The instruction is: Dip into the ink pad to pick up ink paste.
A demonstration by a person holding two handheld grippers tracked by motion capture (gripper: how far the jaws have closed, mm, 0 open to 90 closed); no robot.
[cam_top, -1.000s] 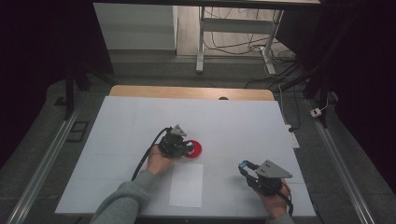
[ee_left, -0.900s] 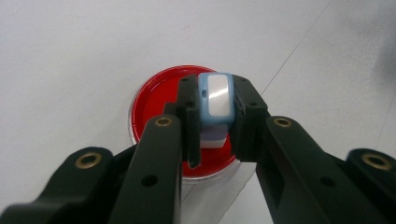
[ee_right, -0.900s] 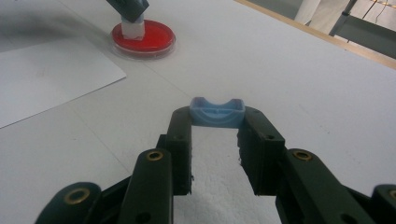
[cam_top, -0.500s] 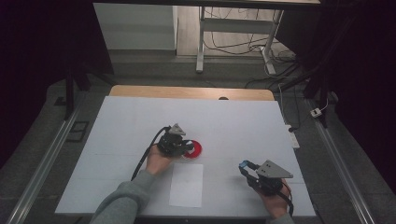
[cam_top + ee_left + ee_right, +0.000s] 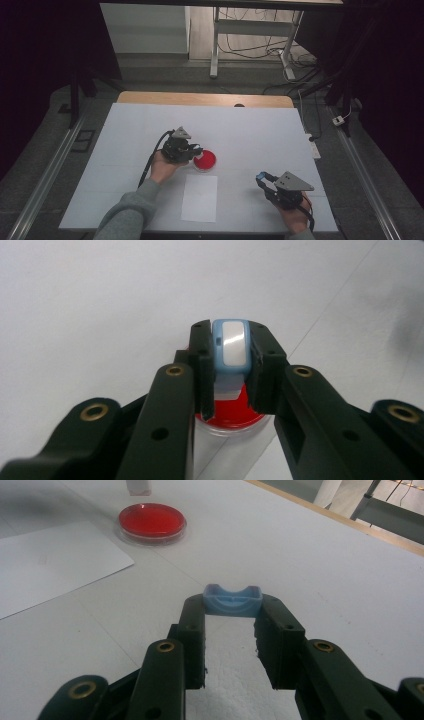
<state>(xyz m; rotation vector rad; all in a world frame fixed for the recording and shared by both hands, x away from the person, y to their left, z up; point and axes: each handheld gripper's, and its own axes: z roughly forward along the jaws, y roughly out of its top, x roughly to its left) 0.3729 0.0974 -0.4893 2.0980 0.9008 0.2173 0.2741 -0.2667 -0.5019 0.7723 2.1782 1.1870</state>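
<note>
A red petri dish (image 5: 206,160) lies near the middle of the white table (image 5: 250,130). My left gripper (image 5: 196,150) hovers at the dish's left rim, shut on a small light-blue piece with a white face (image 5: 231,342). In the left gripper view the red dish (image 5: 231,416) sits right under that piece. At the front right, my right gripper (image 5: 262,180) rests low over the table, shut on a blue curved piece (image 5: 232,600) pinched between its tips. From the right gripper view the dish (image 5: 152,519) lies far off at the upper left.
A white sheet of paper (image 5: 200,197) lies in front of the dish, also seen in the right gripper view as the paper (image 5: 50,565). A wooden strip (image 5: 200,98) borders the table's far side. Beyond it stand a desk frame (image 5: 215,45) and floor cables (image 5: 250,47).
</note>
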